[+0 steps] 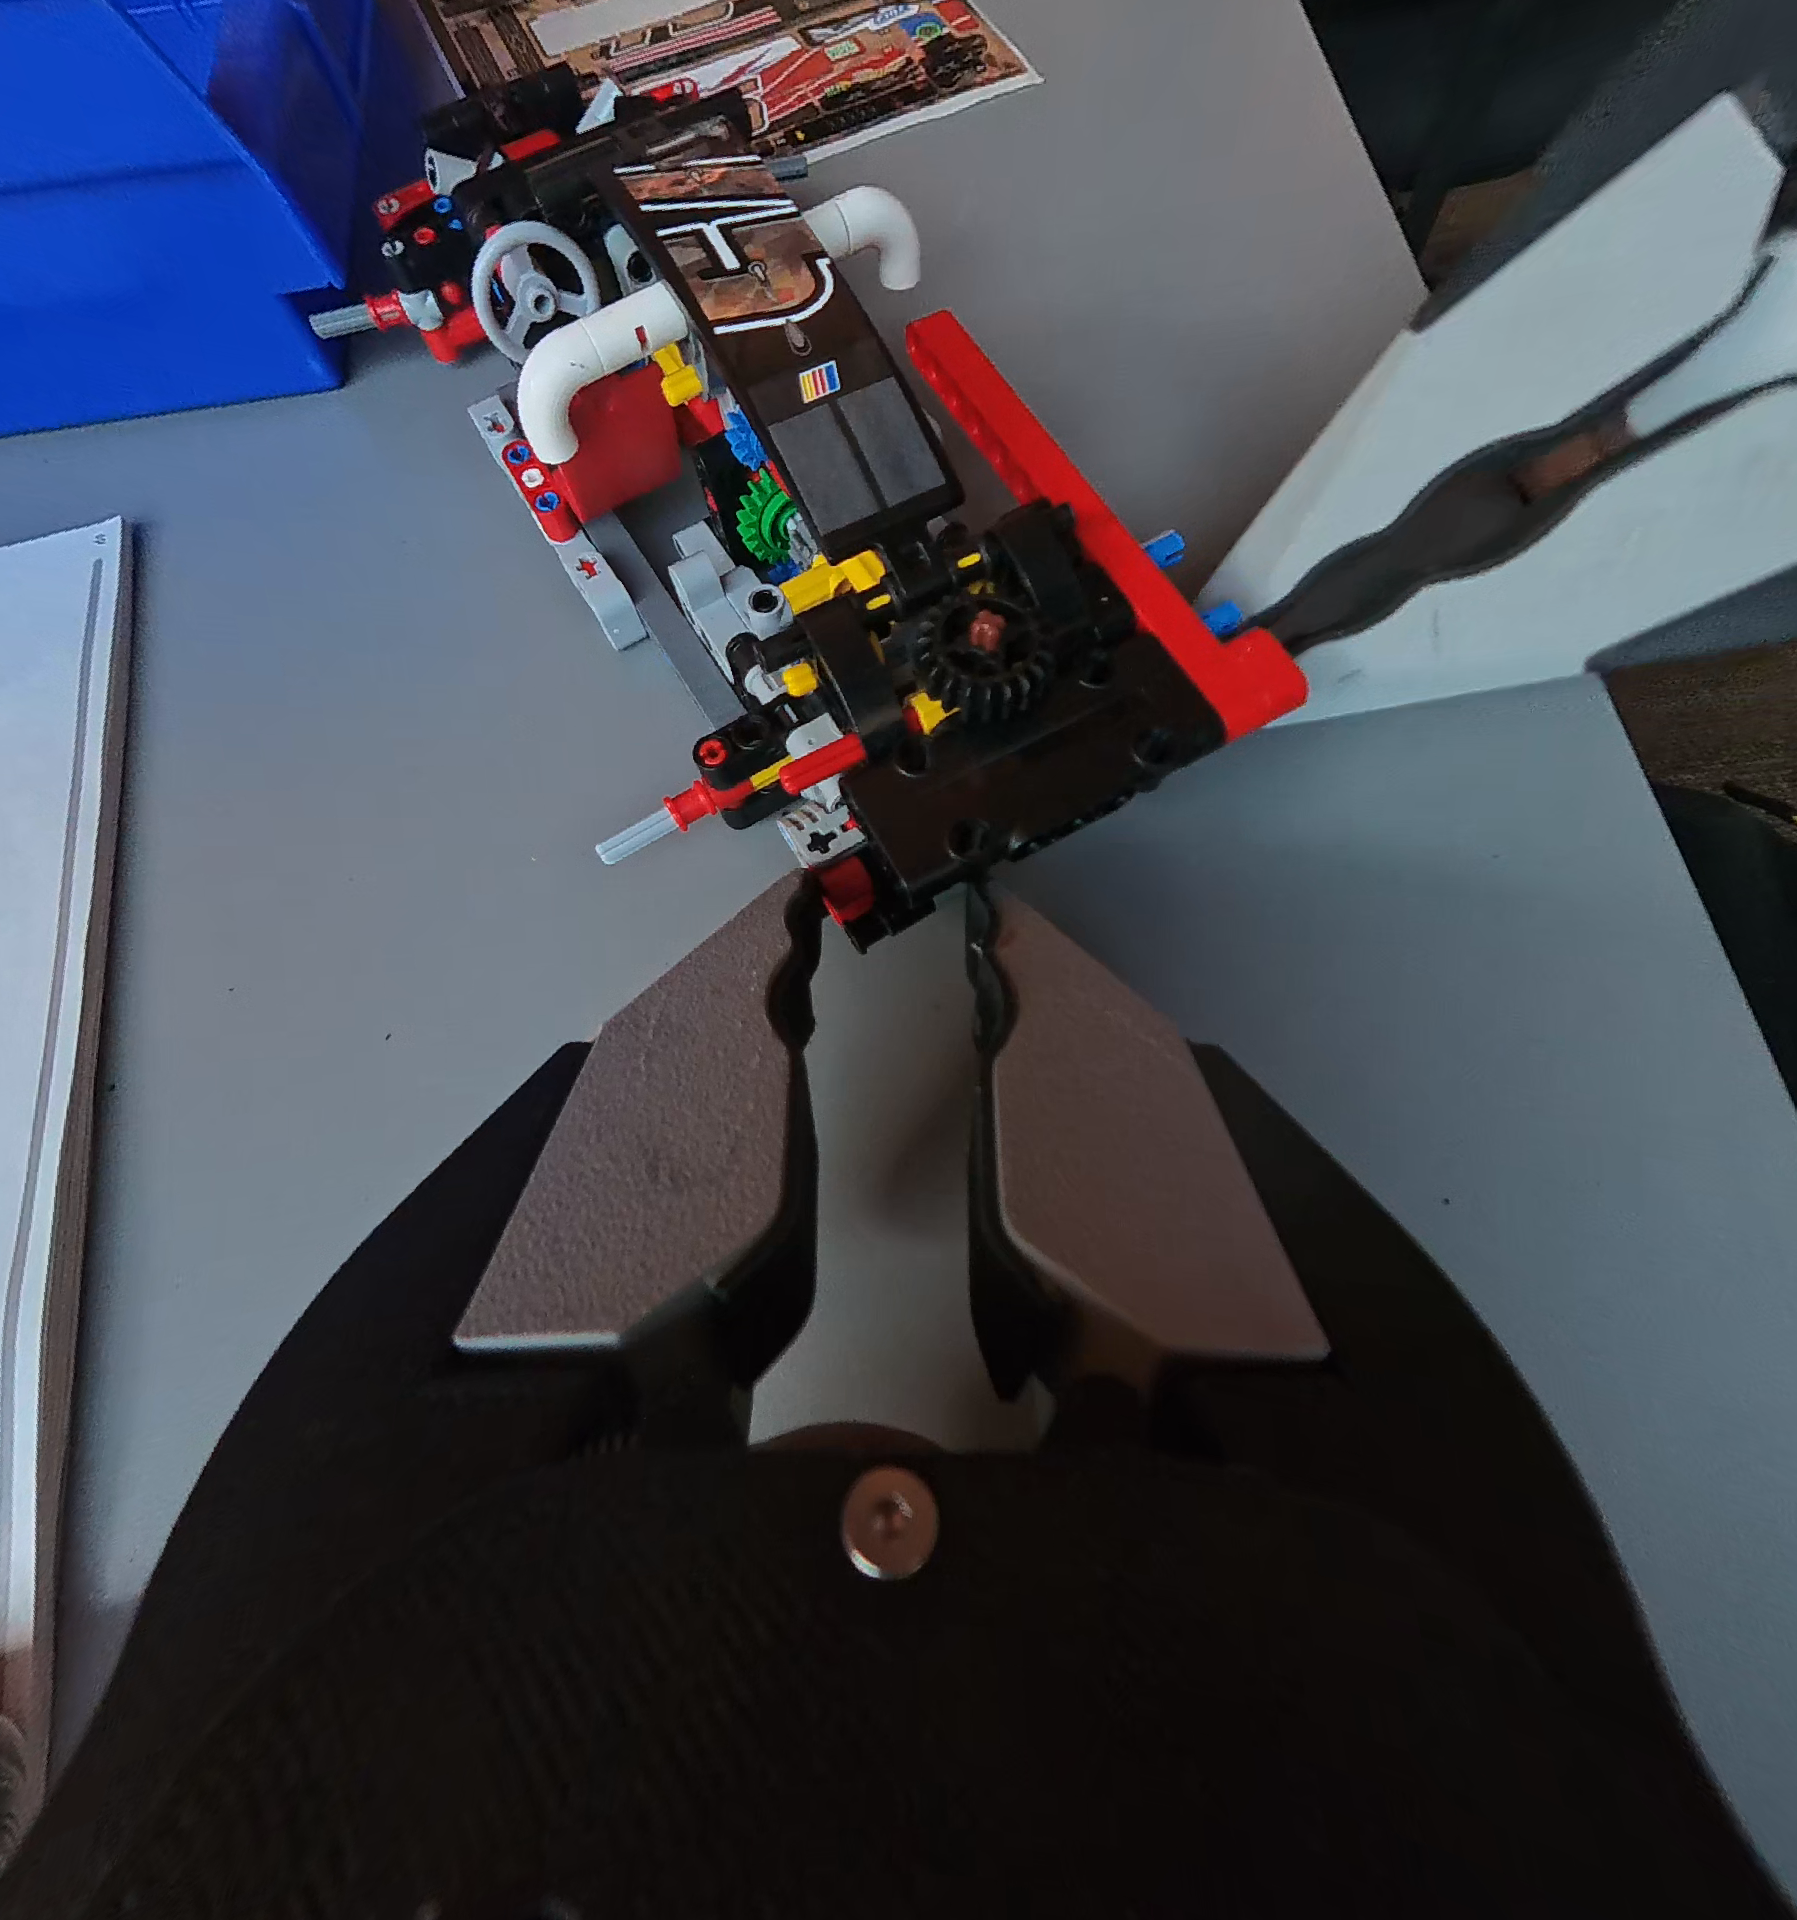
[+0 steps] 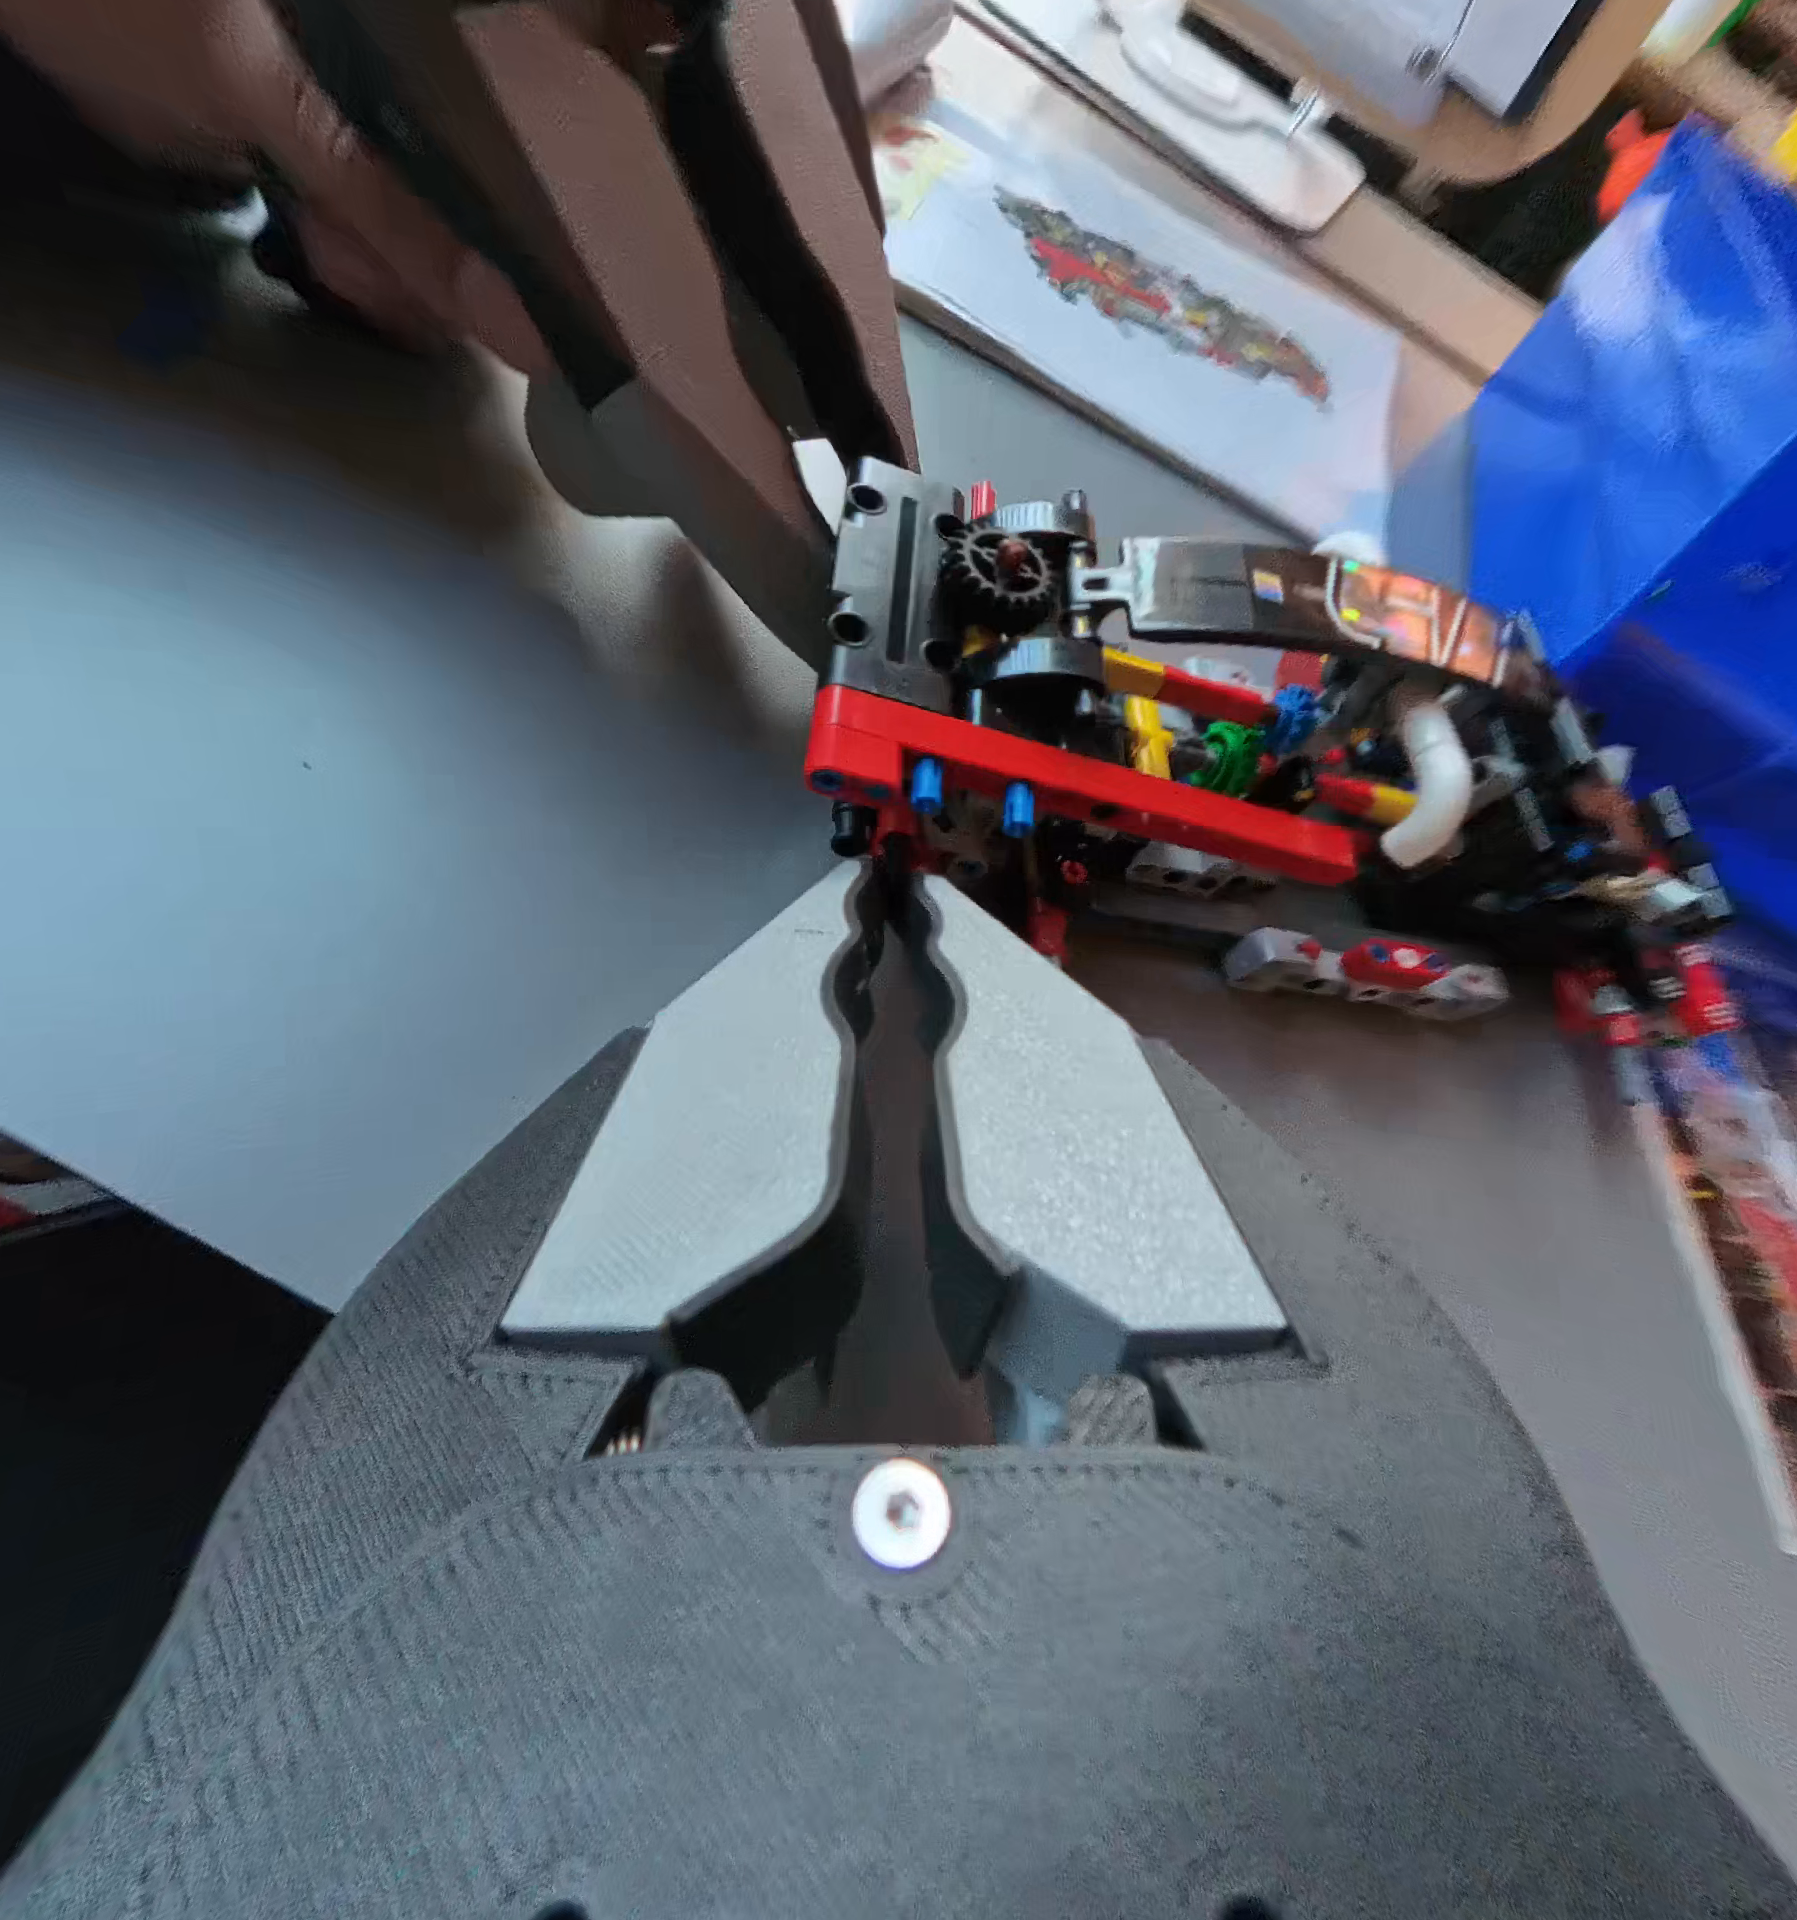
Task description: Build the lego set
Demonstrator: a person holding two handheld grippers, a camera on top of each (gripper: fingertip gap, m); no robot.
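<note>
Both wrist views close, opposing angles, share brick car [image 1: 873, 520].

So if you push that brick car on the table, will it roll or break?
The brick car probably slides, not rolls: its axles stick out bare, no wheels showing. It looks stiff along the red beam, but small pins and gears could pop off. The left gripper clamps its black end block.

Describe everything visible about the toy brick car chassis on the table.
The brick-built car chassis is a half-finished plastic model with no wheels, resting on the grey table. It has a black frame, a long red beam along one side, white curved pipes, a grey steering wheel, black, green and blue gears, and a stickered black panel on top. The left gripper clamps its black end block; the right gripper pinches a small black part beneath the red beam's corner.
</note>
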